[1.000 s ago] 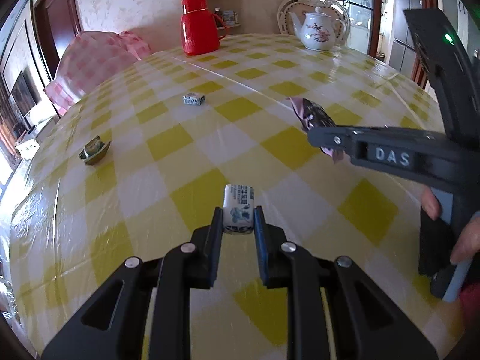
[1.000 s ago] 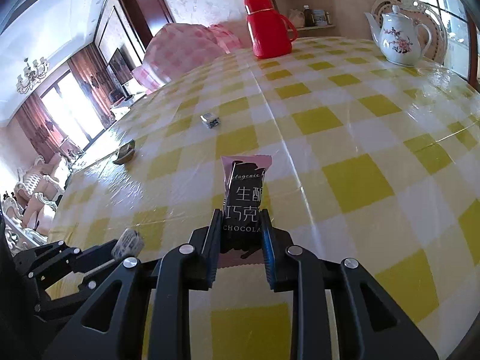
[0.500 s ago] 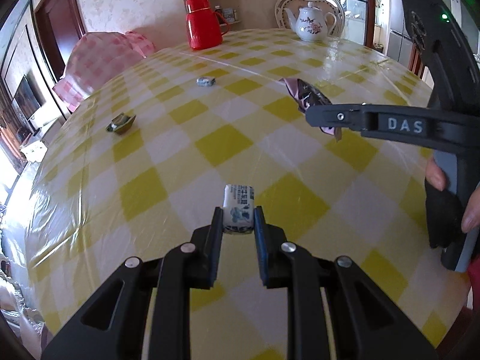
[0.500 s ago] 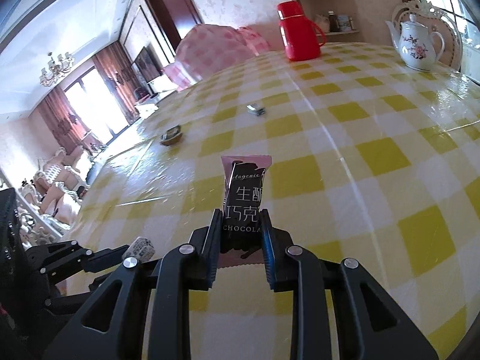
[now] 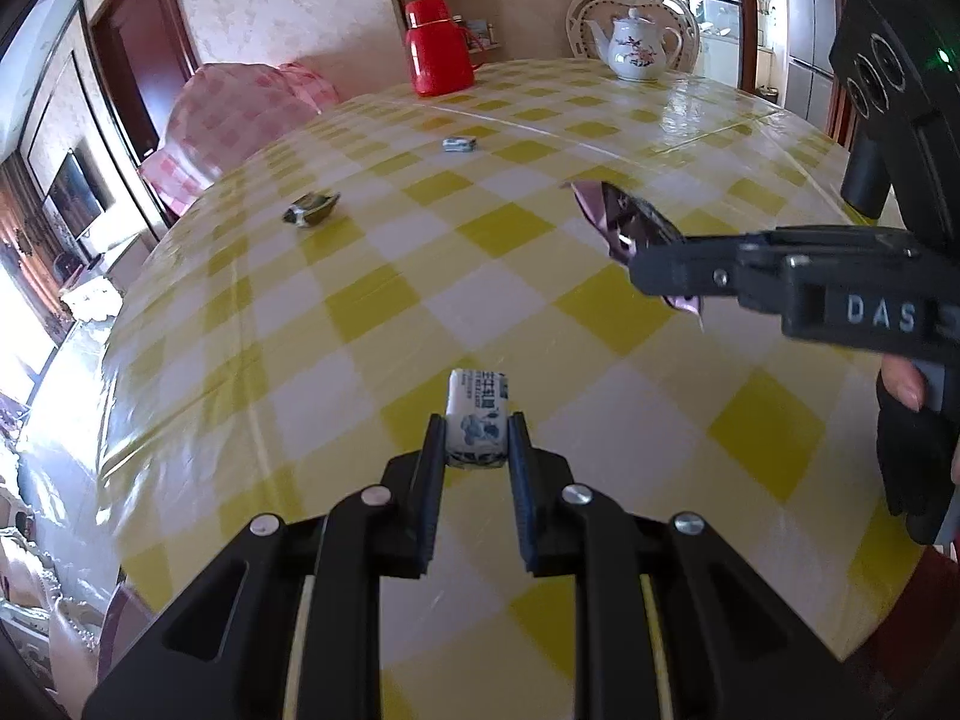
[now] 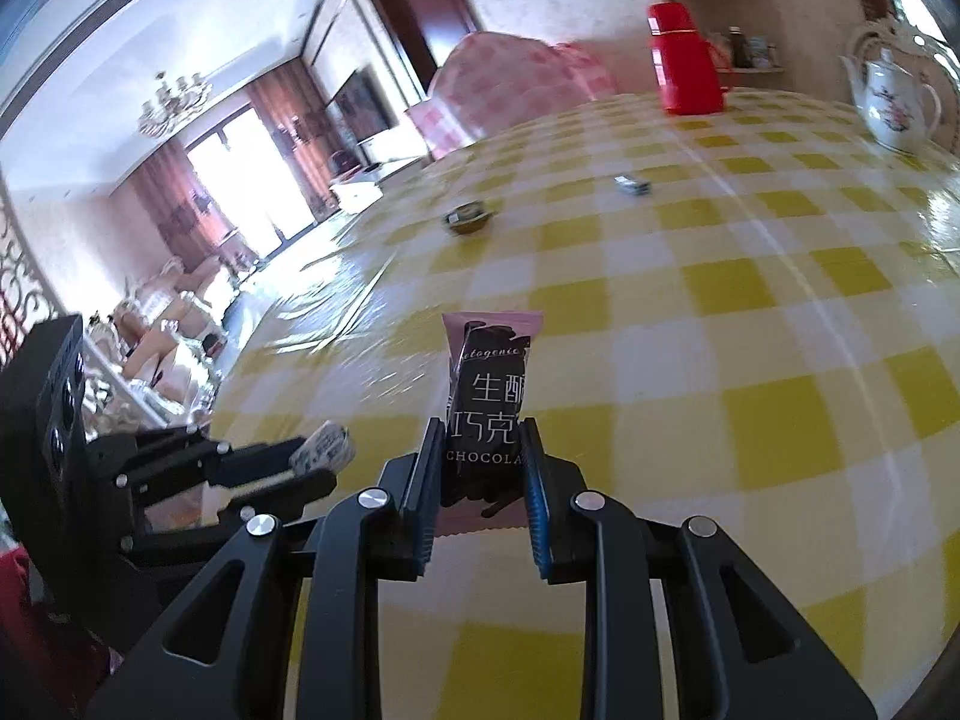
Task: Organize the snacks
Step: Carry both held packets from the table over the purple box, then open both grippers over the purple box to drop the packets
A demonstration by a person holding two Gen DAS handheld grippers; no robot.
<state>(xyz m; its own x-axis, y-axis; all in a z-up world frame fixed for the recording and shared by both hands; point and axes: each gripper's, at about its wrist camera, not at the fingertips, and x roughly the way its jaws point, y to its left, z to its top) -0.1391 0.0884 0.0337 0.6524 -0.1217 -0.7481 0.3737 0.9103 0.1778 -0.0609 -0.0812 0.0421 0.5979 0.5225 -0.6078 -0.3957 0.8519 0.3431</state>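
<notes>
We held both loads above the bench: left hand-held gripper clamped on a white candy, right hand-held gripper on a chocolate bar, its long axis pointing forward. Two loose snacks lay ahead-left, nearer the left.

Bare checked tablecloth fills the frame's centre. Obstacles: small green wrapped snack mid-left, blue-white candy upper centre, red thermos and teapot along the top.

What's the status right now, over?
Left gripper shut on white-blue wrapped candy. Right gripper shut on pink-black chocolate packet. Nothing blocking either.
</notes>
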